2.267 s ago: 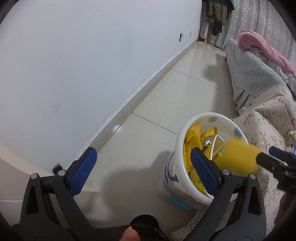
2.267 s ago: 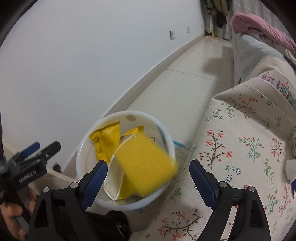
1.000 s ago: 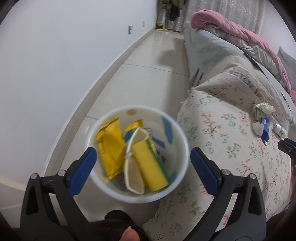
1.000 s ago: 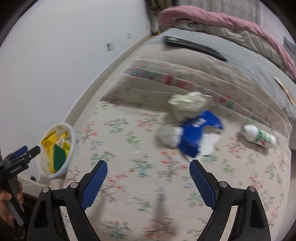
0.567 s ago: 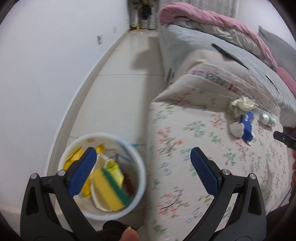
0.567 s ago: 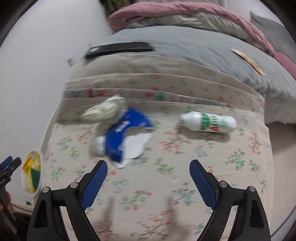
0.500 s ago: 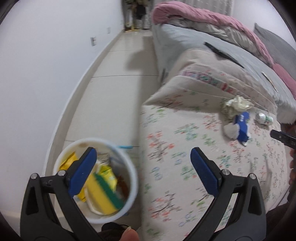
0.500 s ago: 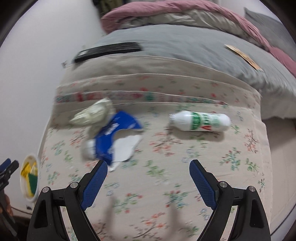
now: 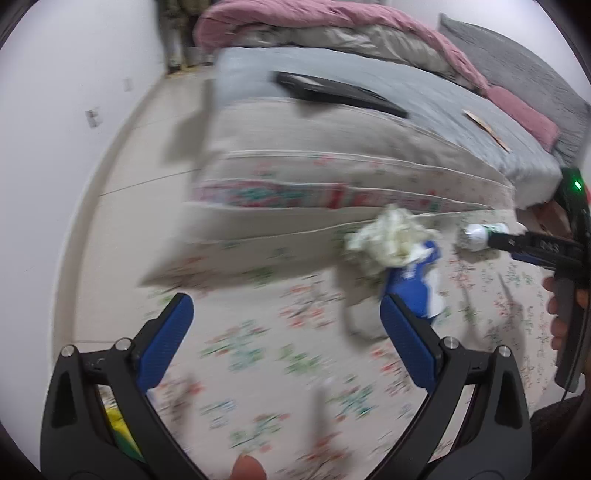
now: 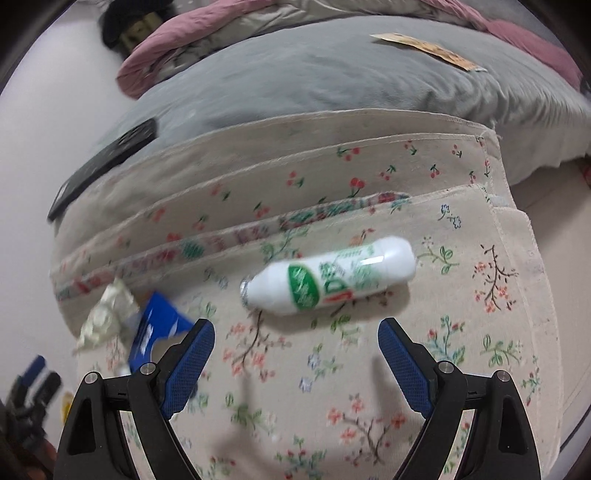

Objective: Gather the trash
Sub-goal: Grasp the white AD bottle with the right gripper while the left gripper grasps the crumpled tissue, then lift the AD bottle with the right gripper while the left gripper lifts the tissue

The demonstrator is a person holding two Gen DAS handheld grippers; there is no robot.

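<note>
Right gripper (image 10: 295,350): your blue-padded jaws stand wide apart with nothing between them, hovering over the floral bed cover (image 10: 461,387)
Left gripper (image 9: 284,332): your jaws are spread wide too and hold nothing; the view is smeared by motion blur
White plastic bottle with a green and red label (image 10: 328,282): it lies on its side on the floral bed cover, just beyond the gap of your right jaws, foil-capped neck to the left, rounded base to the right; in the left view it sits far right (image 9: 480,232), partly behind your right gripper (image 9: 517,242)
Crumpled pale tissue wad (image 9: 391,240): it rests on the cover beyond your left gripper's right finger, touching the torn blue and white wrapper; in the right view it is at the left (image 10: 107,319)
Torn blue and white wrapper (image 9: 417,284): it lies just near of the tissue wad, partly behind the right finger pad (image 9: 406,343) of your left gripper; in the right view it sits left of your left pad (image 10: 155,332)
Yellow and green trash (image 9: 118,424): a sliver shows at the near left, behind your left gripper's frame; its container cannot be made out
Grey blanket (image 10: 332,74): it covers the far part of the bed, with a black flat remote (image 10: 107,162) at its left and a tan paper strip (image 10: 424,48) far right
Pink quilt (image 9: 314,18): bunched at the far end of the bed
</note>
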